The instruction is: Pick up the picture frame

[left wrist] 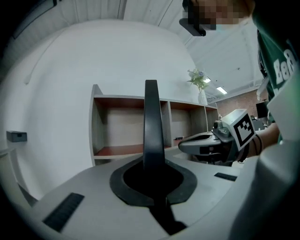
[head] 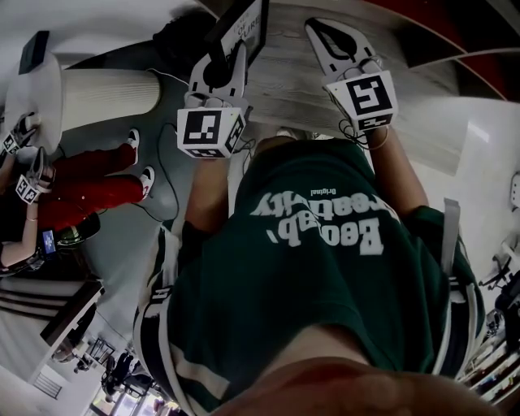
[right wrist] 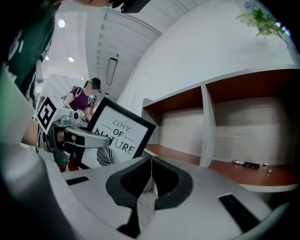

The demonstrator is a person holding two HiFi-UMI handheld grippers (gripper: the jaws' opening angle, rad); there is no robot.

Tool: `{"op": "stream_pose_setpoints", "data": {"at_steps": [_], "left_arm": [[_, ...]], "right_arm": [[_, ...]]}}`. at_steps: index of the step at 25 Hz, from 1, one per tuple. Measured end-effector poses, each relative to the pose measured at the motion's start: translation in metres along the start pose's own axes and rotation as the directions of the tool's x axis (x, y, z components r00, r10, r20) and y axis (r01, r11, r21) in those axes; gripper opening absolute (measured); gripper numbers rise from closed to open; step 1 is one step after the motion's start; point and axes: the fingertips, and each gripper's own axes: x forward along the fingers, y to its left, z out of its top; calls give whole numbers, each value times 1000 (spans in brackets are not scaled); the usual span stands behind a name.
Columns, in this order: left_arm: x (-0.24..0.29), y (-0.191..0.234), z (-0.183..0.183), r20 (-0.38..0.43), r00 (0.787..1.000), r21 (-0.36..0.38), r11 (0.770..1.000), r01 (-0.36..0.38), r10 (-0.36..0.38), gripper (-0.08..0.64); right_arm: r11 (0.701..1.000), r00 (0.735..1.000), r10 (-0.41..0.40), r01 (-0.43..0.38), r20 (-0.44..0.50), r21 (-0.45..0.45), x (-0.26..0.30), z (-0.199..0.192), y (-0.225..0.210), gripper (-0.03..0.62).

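Observation:
The picture frame point(right wrist: 118, 136) is black-edged with a white print reading "LOVE OF NATURE" and a leaf drawing. My left gripper point(right wrist: 92, 136) is shut on its edge and holds it up in the air. In the left gripper view the frame point(left wrist: 151, 123) stands edge-on between the jaws of my left gripper point(left wrist: 153, 165). From the head view the frame point(head: 244, 23) tops the left gripper point(head: 228, 54), in front of the shelf. My right gripper point(right wrist: 150, 161) is shut with nothing in it, to the right of the frame point(head: 327, 29).
A white shelf unit point(right wrist: 206, 125) with red-brown boards stands ahead, a black pen point(right wrist: 245, 164) on one board and a plant point(left wrist: 199, 79) on top. A person in red trousers point(head: 91, 184) stands at the left.

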Motion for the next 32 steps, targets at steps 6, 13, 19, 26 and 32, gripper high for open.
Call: {"op": "stream_pose_setpoints", "data": {"at_steps": [6, 13, 19, 26, 32], "left_arm": [[-3, 9, 17, 63, 997, -39, 998, -50, 53, 26], [-23, -10, 22, 108, 992, -42, 997, -63, 68, 26], [-17, -14, 42, 117, 990, -41, 997, -70, 74, 26], [-9, -17, 33, 105, 992, -30, 997, -73, 76, 26], [9, 6, 43, 108, 991, -22, 997, -76, 78, 26]], "right_arm": [[1000, 1000, -25, 25, 4, -2, -3, 12, 4, 34], [998, 998, -56, 56, 25, 12, -35, 12, 16, 34], [999, 998, -45, 45, 33, 4, -41, 30, 8, 34], [997, 998, -58, 59, 26, -43, -43, 23, 5, 32], [998, 998, -59, 60, 23, -32, -16, 32, -8, 32]]}}
